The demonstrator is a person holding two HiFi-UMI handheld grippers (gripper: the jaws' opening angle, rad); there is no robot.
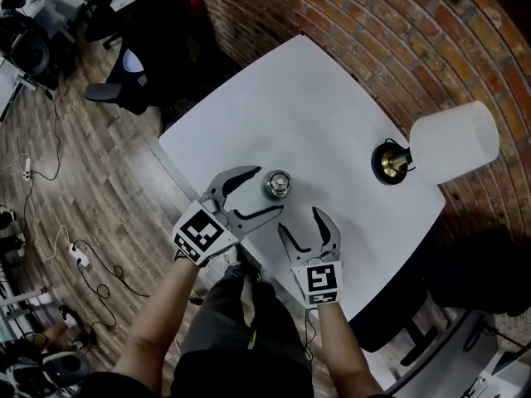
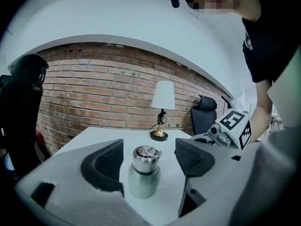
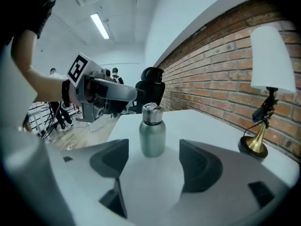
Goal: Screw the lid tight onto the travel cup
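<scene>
Quick one: the travel cup [image 1: 278, 184] stands upright on the white table [image 1: 332, 98], near the edge closest to us, w/ its silver lid [image 2: 146, 158] sitting on top and a little ring lying on the lid. Can't tell from here how tight the lid is on. Our left gripper [image 1: 265, 191] is spread about as wide as it goes and has hold of nothing. The cup stands right at the mouth of its jaws, w/ a gap to each pad, so it's framed but not touched. In the left gripper view the cup shows dead centre betw. the two dark pads. Our right gripper [image 1: 299, 218] is wide open too, w/ nothing gripped. It's a bit back from the cup and off to the side. In its own view the cup stands past the jaw tips, w/ bare table betw. the pads. Both grippers are aimed toward the cup from our side. Further along the table, well apart from the cup, there's a lamp [image 1: 444, 143] w/ a white shade and a brass base, next to the brick wall [image 1: 373, 23] that runs along the far edge.
</scene>
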